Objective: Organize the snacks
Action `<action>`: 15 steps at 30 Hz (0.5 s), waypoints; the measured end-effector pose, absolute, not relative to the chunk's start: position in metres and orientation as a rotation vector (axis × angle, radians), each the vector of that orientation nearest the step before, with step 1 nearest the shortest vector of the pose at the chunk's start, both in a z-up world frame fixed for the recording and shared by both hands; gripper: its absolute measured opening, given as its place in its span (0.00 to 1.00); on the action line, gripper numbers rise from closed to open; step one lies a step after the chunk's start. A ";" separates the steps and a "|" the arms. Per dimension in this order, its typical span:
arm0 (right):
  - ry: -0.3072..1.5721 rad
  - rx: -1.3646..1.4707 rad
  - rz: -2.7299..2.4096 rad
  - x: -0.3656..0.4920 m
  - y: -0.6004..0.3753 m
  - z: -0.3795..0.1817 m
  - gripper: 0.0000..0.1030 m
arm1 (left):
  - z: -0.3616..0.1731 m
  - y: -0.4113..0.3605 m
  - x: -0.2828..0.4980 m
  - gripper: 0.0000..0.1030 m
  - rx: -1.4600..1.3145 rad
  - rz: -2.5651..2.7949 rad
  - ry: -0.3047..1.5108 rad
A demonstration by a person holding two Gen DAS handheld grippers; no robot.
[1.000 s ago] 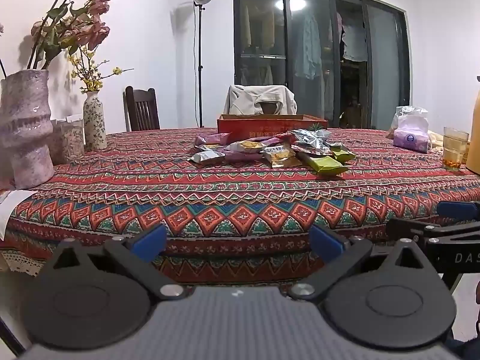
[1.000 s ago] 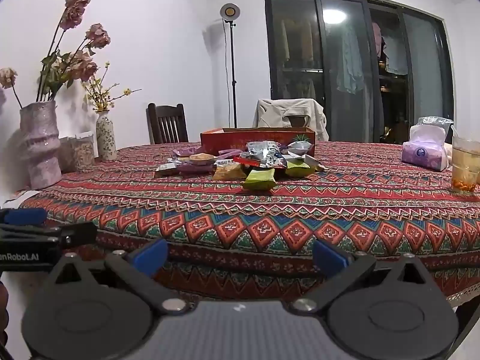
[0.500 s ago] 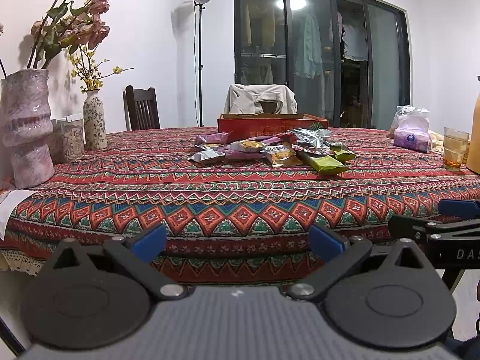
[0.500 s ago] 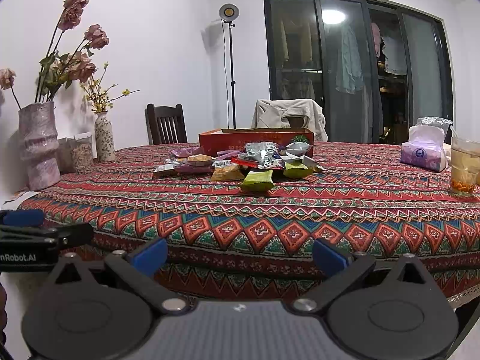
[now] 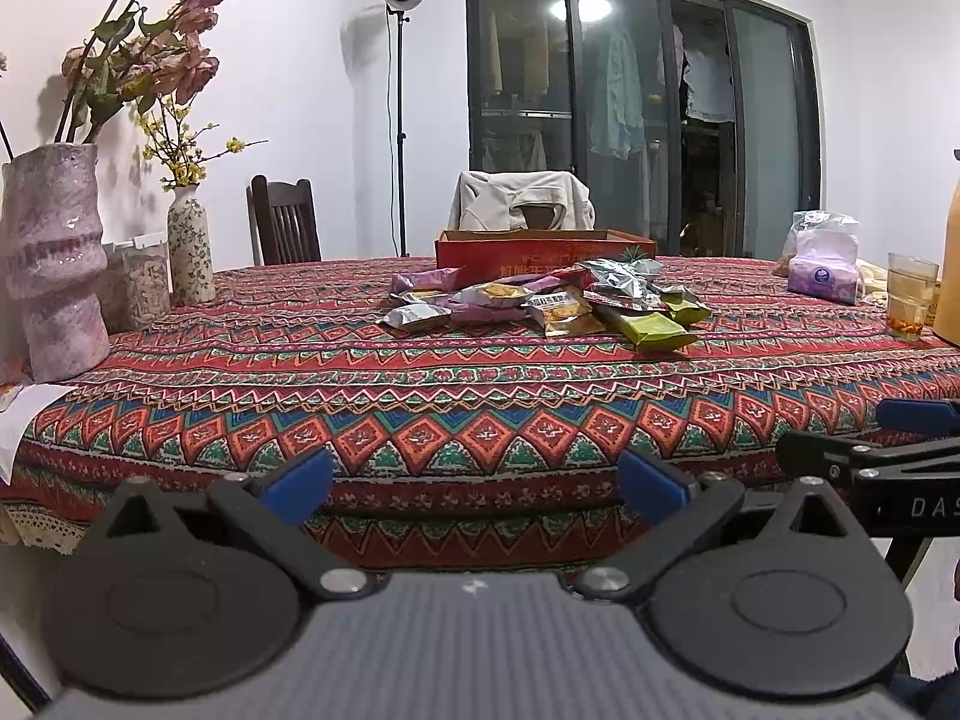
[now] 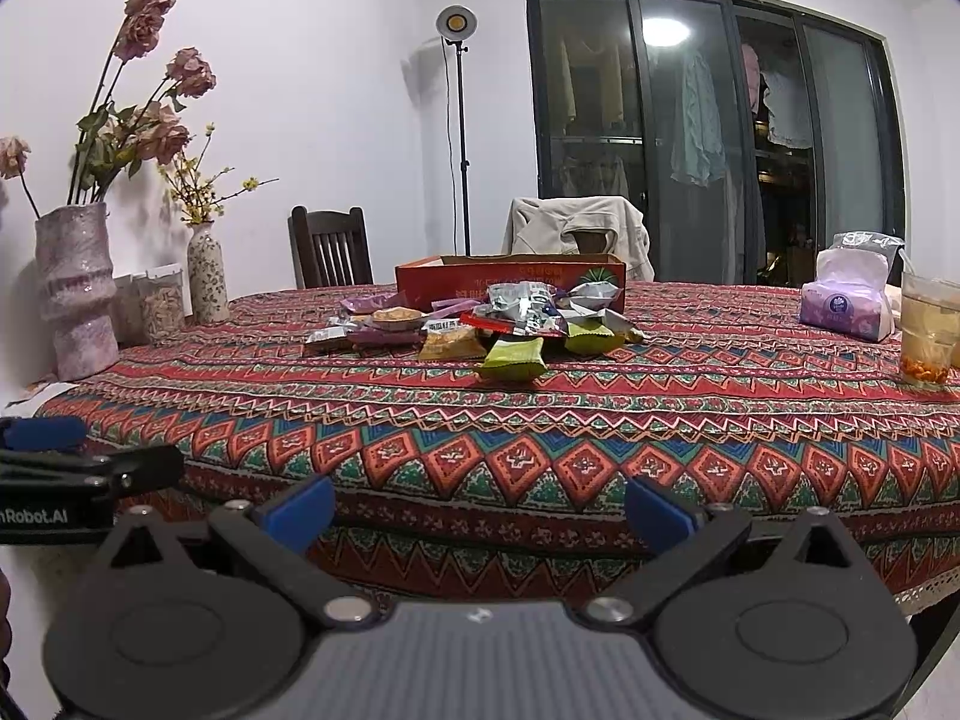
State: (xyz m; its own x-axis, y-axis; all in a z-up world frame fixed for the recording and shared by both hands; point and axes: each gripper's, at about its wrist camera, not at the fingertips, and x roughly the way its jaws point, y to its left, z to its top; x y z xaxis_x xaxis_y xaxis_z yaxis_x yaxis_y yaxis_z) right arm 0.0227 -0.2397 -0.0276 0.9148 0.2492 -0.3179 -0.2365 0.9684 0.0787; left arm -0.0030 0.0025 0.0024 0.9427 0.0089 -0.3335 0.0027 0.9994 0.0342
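Note:
A loose pile of snack packets (image 5: pixel 540 300) (image 6: pixel 480 324) lies mid-table on the patterned cloth, in front of a low red cardboard box (image 5: pixel 543 252) (image 6: pixel 510 279). A green packet (image 5: pixel 651 327) (image 6: pixel 513 357) lies nearest. My left gripper (image 5: pixel 474 483) is open and empty, held before the table's near edge. My right gripper (image 6: pixel 480 507) is open and empty too, at the same edge; it also shows from the side in the left wrist view (image 5: pixel 888 438).
A tall pink vase (image 5: pixel 57 258) with dried flowers, a jar (image 5: pixel 141 291) and a small floral vase (image 5: pixel 191 252) stand at the left. A tissue pack (image 5: pixel 822 273) (image 6: pixel 846 300) and a glass of tea (image 5: pixel 909 303) (image 6: pixel 927 333) stand at the right. Chairs stand behind the table.
Both grippers have drifted slightly; the view of the table has barely shifted. Both stay open and empty.

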 end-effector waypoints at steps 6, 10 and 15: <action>0.334 0.038 0.251 0.023 -0.240 -0.028 1.00 | 0.002 0.003 -0.004 1.00 0.033 0.003 0.341; 0.333 0.033 0.253 0.022 -0.239 -0.029 1.00 | 0.002 0.003 -0.003 1.00 0.034 0.003 0.339; 0.335 0.033 0.253 0.023 -0.238 -0.030 1.00 | 0.001 0.004 -0.004 1.00 0.037 0.003 0.339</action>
